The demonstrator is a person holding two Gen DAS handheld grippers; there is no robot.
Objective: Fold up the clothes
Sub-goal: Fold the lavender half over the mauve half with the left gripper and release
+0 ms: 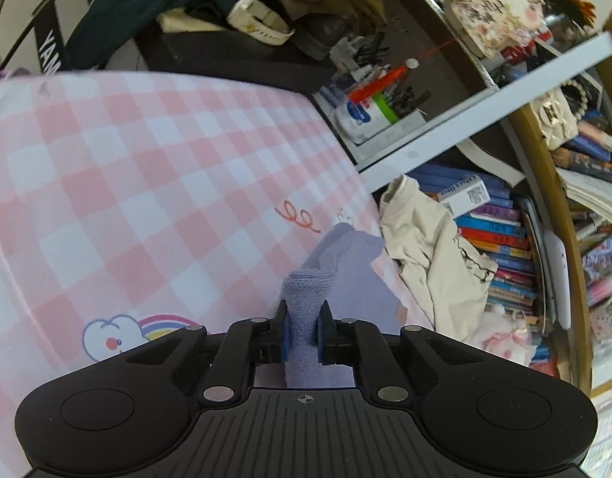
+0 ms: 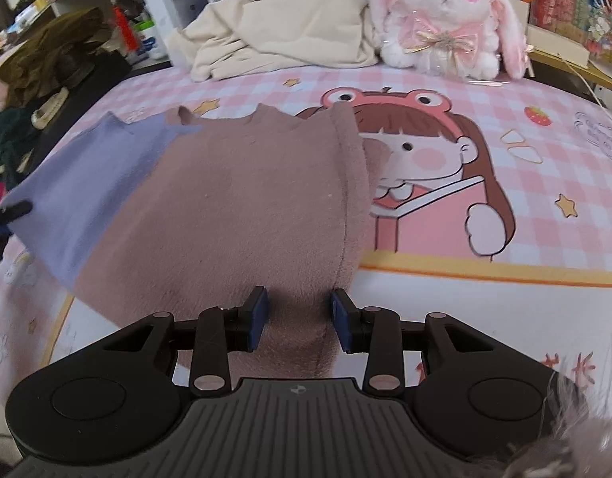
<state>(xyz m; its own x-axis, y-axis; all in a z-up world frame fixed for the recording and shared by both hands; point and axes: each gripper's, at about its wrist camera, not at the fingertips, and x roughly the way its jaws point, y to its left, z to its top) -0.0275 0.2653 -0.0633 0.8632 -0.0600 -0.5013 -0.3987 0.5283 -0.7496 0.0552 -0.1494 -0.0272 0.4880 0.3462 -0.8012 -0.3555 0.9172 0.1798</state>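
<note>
Tools first. The left tool (image 1: 305,328) is clenched on a bunched strip of purple cloth (image 1: 306,310), and its blue pads (image 1: 285,332) press the cloth from both sides. The cloth stands up between the pads and runs on ahead of the tool, down to the bed (image 1: 146,179).

The right tool (image 2: 299,320) is partly open. Its pads (image 2: 259,318) stand apart, one on each side of a brown cloth (image 2: 246,207). The brown cloth lies under and between them, but the pads do not seem to squeeze it. A seam runs down the brown cloth near the right pad.

The brown cloth is soft and fuzzy, and it is spread over the bed. It is joined on its left to the purple cloth, which looks like a sleeve held up off the bed. At the far left end of the sleeve, a dark bit of the other tool shows.

The bed has a pink and white checked sheet. To the right of the brown cloth there is a big cartoon girl (image 2: 425,167) in a frog hat on the sheet. Part of her is under the cloth.

Behind the brown cloth, at the far edge of the bed, lies a cream shirt (image 2: 282,28) in a heap. Just right of the shirt sits a white bunny toy (image 2: 441,20) with a pink bow. Past the bed are shelves (image 1: 505,79) full of books and small things.
</note>
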